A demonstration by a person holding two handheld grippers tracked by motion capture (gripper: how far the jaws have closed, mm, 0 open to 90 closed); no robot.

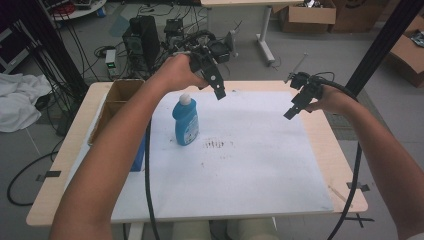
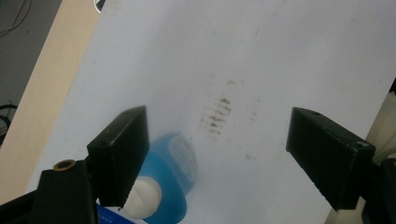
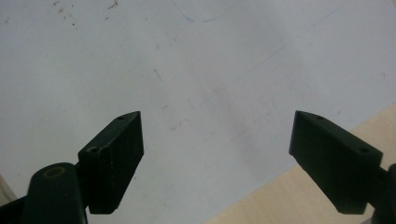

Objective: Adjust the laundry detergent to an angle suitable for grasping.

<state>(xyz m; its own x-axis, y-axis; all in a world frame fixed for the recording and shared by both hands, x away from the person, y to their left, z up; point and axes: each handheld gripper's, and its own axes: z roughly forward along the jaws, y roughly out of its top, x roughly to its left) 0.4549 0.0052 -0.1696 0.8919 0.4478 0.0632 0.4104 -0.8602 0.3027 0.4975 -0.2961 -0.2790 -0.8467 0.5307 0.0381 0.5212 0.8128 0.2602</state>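
A pale wooden desk (image 1: pixel 75 145) under a white sheet (image 1: pixel 260 165) smudged brown stands on a grey floor (image 1: pixel 325 50) amid cables and cartons — the blue bottle (image 1: pixel 185 120) stands upright at the sheet's left, below the left gripper (image 1: pixel 218 90), while the right gripper (image 1: pixel 291 111) hovers well apart, both with jaws released.

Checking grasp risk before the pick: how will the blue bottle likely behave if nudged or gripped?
The blue bottle stands upright, tall and narrow, so a sideways nudge would probably tip it. Its smooth plastic sides look slippery. The white cap looks rounded, likely a poor grip point.
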